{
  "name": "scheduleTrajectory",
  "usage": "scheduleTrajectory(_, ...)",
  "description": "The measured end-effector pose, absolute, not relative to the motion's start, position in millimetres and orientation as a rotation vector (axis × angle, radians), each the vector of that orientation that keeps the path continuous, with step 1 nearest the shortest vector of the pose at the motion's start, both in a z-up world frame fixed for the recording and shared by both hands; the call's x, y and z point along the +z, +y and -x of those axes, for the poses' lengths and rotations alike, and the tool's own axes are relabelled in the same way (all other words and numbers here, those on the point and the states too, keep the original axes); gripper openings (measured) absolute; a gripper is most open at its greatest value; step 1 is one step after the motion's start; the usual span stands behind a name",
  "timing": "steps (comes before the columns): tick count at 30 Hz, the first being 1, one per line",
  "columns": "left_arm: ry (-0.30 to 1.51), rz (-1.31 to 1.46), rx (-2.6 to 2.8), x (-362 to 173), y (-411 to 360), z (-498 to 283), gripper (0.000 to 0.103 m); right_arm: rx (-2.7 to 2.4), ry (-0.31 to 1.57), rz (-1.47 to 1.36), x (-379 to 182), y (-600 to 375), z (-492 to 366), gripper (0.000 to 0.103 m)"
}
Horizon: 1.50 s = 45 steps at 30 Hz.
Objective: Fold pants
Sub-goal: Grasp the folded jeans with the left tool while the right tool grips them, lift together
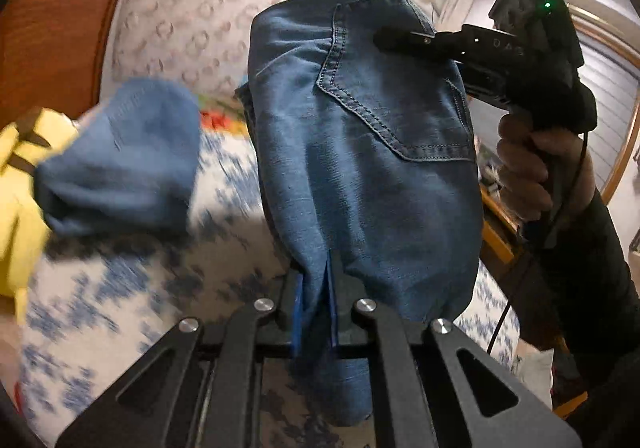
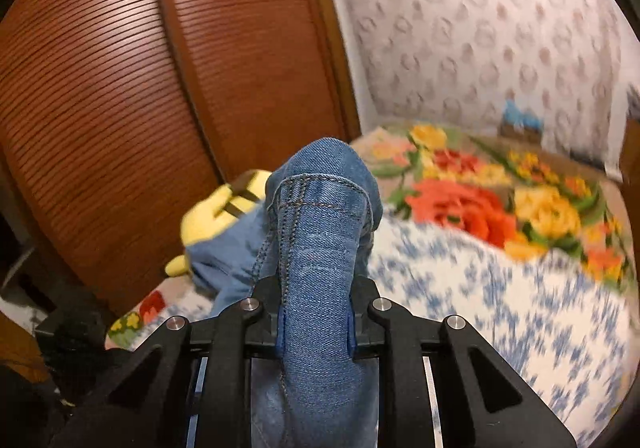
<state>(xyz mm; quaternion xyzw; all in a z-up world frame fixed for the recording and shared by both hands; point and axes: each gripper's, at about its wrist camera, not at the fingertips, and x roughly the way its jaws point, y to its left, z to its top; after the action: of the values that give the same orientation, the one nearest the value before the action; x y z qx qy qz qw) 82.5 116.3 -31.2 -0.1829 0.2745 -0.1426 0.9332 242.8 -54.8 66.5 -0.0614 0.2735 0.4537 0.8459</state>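
Note:
Blue denim pants (image 1: 360, 151) hang in the air between my two grippers, back pocket facing the left wrist camera. My left gripper (image 1: 316, 300) is shut on a fold of the denim at the bottom of the hanging part. My right gripper (image 1: 400, 37) shows in the left wrist view at the upper right, pinching the top edge near the waistband. In the right wrist view my right gripper (image 2: 316, 312) is shut on a thick seamed fold of the pants (image 2: 320, 232). A trailing pant leg (image 1: 120, 159) hangs blurred at the left.
Below lies a bed with a blue-and-white patterned cover (image 2: 500, 308) and a floral blanket (image 2: 500, 199). A yellow plush toy (image 2: 216, 215) sits at the bed's left. A brown ribbed wardrobe (image 2: 140, 87) stands left; a patterned wall (image 2: 480, 27) is behind.

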Motion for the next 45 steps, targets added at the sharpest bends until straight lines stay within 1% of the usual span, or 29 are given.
scheduleTrajectory(9,0.392,0.376,-0.134,21.2,206.6,-47.7,0.006,1.116,0.446,0.183,148.2,48.5,-216.5,0.018)
scheduleTrajectory(13,0.367,0.353,-0.028,39.5,257.4,-41.8,0.006,1.209,0.436,0.104,159.9,95.3,-226.3,0.018)
scheduleTrajectory(15,0.375,0.323,0.010,45.3,273.6,-49.6,0.006,1.247,0.449,0.028,155.5,117.1,-248.2,0.019)
scheduleTrajectory(18,0.414,0.278,0.039,38.8,295.9,-78.6,0.006,1.275,0.513,-0.107,132.2,135.6,-294.0,0.019)
scheduleTrajectory(20,0.477,0.268,0.040,22.3,300.0,-114.5,0.006,1.253,0.556,-0.174,101.6,145.9,-333.6,0.019)
scheduleTrajectory(24,0.607,0.280,0.023,-15.7,293.8,-171.4,0.006,1.105,0.746,-0.206,5.9,155.4,-420.1,0.019)
scheduleTrajectory(26,0.645,0.267,0.011,-27.5,289.0,-188.5,0.006,1.044,0.811,-0.186,-29.5,147.8,-445.8,0.019)
scheduleTrajectory(28,0.664,0.263,0.003,-30.6,288.6,-199.2,0.007,0.998,0.837,-0.148,-43.1,139.9,-462.1,0.022)
scheduleTrajectory(31,0.695,0.270,0.004,-35.9,288.3,-204.9,0.008,0.950,0.851,-0.091,-39.1,126.5,-475.7,0.040)
scheduleTrajectory(32,0.702,0.262,0.007,-37.4,286.5,-205.2,0.008,0.917,0.834,-0.041,-34.1,124.5,-475.9,0.049)
scheduleTrajectory(33,0.706,0.261,0.011,-41.1,288.8,-209.2,0.008,0.899,0.812,0.001,-29.1,124.5,-473.8,0.054)
scheduleTrajectory(35,0.710,0.260,0.021,-44.8,291.0,-212.7,0.008,0.876,0.776,0.056,-23.5,117.9,-466.1,0.059)
scheduleTrajectory(37,0.708,0.253,0.035,-40.5,287.6,-212.6,0.008,0.837,0.698,0.130,-12.7,117.8,-457.4,0.059)
scheduleTrajectory(39,0.710,0.245,0.042,-40.6,285.8,-211.9,0.008,0.832,0.636,0.152,-5.5,119.0,-450.5,0.058)
scheduleTrajectory(40,0.710,0.245,0.043,-41.4,285.5,-211.1,0.008,0.832,0.583,0.170,0.6,119.6,-443.1,0.054)
scheduleTrajectory(41,0.710,0.247,0.047,-41.0,285.0,-209.7,0.008,0.839,0.562,0.183,1.4,122.2,-439.8,0.042)
scheduleTrajectory(43,0.708,0.251,0.053,-43.5,285.5,-208.2,0.009,0.896,0.553,0.197,-0.2,130.7,-433.6,0.030)
scheduleTrajectory(44,0.710,0.252,0.055,-46.6,287.3,-209.4,0.009,0.928,0.567,0.223,-6.7,138.1,-433.2,0.018)
scheduleTrajectory(45,0.711,0.250,0.057,-49.4,287.9,-209.9,0.009,0.908,0.582,0.275,-17.9,147.7,-434.8,0.017)
